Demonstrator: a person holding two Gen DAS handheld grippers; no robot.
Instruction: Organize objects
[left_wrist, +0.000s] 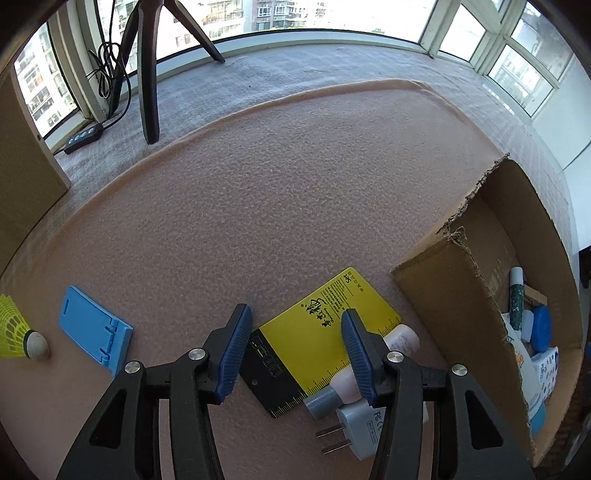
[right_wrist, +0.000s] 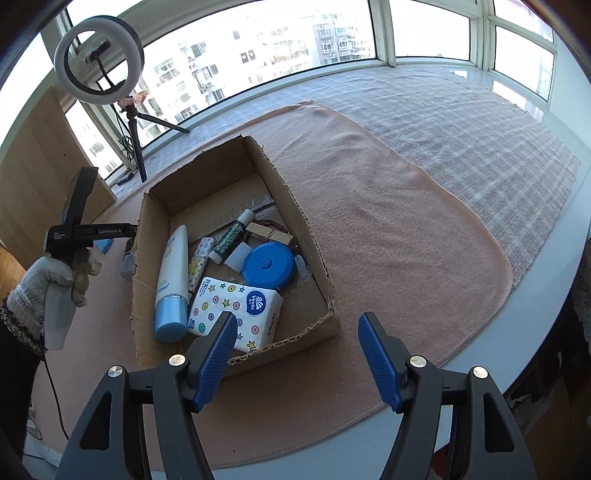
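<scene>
1. Left wrist view: the left claw (left_wrist: 293, 334) hangs over the pink felt-covered bench (left_wrist: 258, 206) with its blue pads spread. Between them lies a yellow-and-black ruler card (left_wrist: 314, 332), not pinched. A small pink tube with a grey cap (left_wrist: 345, 384) and a white plug adapter (left_wrist: 356, 424) lie by the right pad. A blue plastic phone stand (left_wrist: 94, 330) and a yellow shuttlecock (left_wrist: 18, 332) lie off to the left.
2. Right wrist view: the right claw (right_wrist: 297, 349) is released and empty, over the near wall of the brown cardboard box (right_wrist: 142, 236). The box holds a white tube with a blue cap (right_wrist: 170, 280), a tissue pack (right_wrist: 236, 312) and a round blue tape measure (right_wrist: 267, 264). A gloved hand (right_wrist: 55, 288) holds the other tool to the left of the box.
</scene>
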